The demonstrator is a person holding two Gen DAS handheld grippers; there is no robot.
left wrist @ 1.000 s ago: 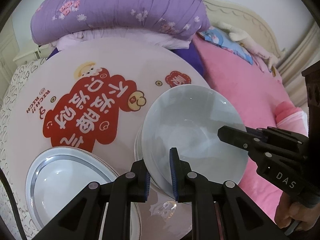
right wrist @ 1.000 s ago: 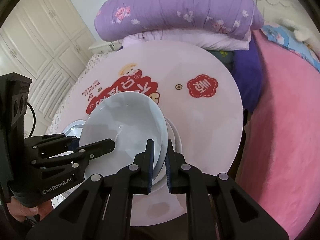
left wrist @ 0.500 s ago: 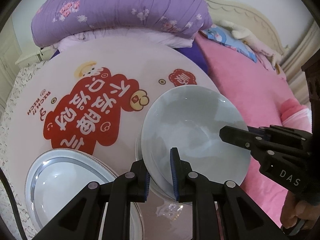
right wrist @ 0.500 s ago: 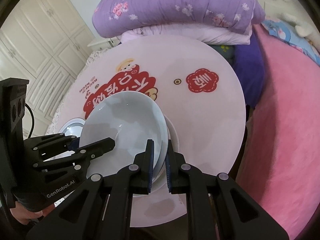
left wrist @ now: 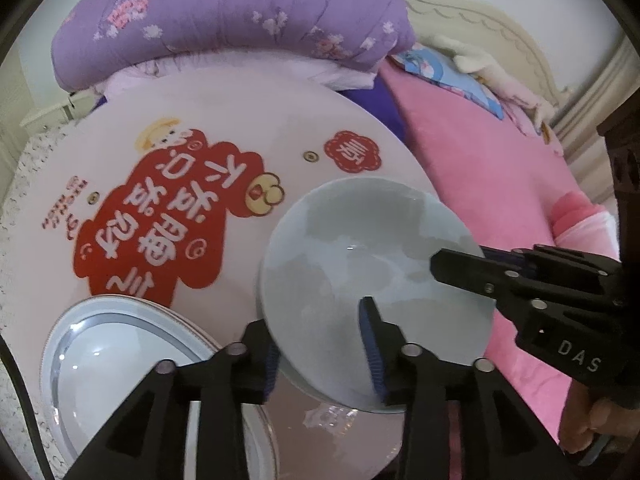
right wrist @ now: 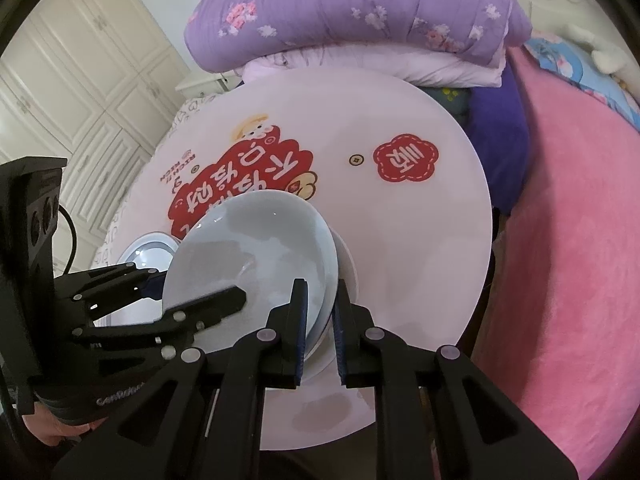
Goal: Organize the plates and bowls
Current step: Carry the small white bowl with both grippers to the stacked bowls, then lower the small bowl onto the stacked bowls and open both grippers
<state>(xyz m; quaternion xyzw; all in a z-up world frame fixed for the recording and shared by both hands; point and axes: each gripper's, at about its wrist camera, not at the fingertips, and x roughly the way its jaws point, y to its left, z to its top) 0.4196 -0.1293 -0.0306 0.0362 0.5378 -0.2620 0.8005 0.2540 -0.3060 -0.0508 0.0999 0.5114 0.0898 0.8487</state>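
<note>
Clamped with the right gripper (right wrist: 320, 292) on the near rim of the pale bowl (right wrist: 256, 248), holding it tilted, left side raised, just above a white plate (right wrist: 348, 264) at the near right of the round table (left wrist: 240, 120). Just been opening the left gripper (left wrist: 320, 332): straddling the bowl's near-left rim, pads apart from it, nothing pressed.

Likely mid-release, setting the bowl down onto the plate, with only one narrow pinch left carrying it.

Could pivot in that single grip and drop on the low side, since glazed rims give flat pads little to bite. Could clack down hard on the plate beneath and chip either rim if let go while tilted. Could slide off toward the near table edge, close by, with the pink blanket (left wrist: 480, 160) and a drop just beyond on the right. Could catch the raised rim on the inner left finger while pulling the left gripper back, and drag the bowl toward the grey-rimmed plate (left wrist: 100, 344) at near left. Safer to level and seat first, then release and back straight out
</note>
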